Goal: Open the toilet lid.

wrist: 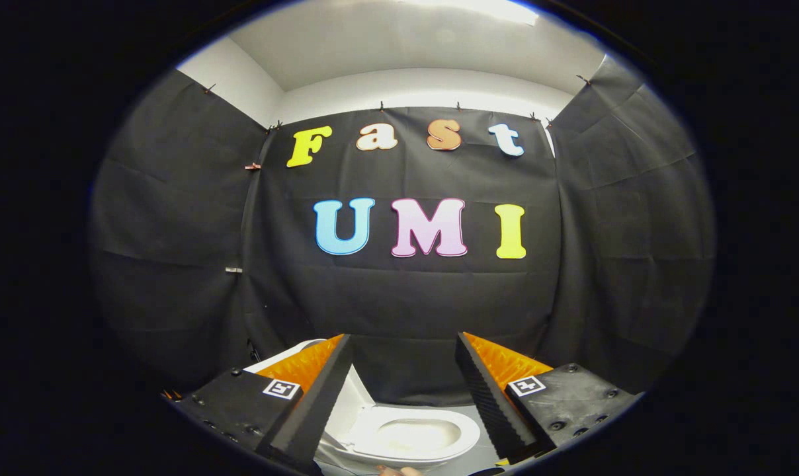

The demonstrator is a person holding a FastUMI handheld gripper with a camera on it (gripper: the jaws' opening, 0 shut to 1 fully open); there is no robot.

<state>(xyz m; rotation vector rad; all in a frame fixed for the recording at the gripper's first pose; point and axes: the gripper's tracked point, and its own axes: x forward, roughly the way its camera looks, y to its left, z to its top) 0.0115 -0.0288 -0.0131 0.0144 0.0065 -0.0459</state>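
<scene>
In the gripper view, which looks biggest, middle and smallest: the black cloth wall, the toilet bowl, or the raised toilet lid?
1. Black cloth wall, by far the largest.
2. Toilet bowl, seen between the open gripper fingers.
3. Toilet lid, already up; the left finger hides most of it, so its place below the bowl is unsure.

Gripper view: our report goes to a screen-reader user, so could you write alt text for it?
The gripper hangs with its jaws open and empty above a white toilet whose bowl is exposed, its lid already raised at the left. Black cloth walls stand behind it.
</scene>
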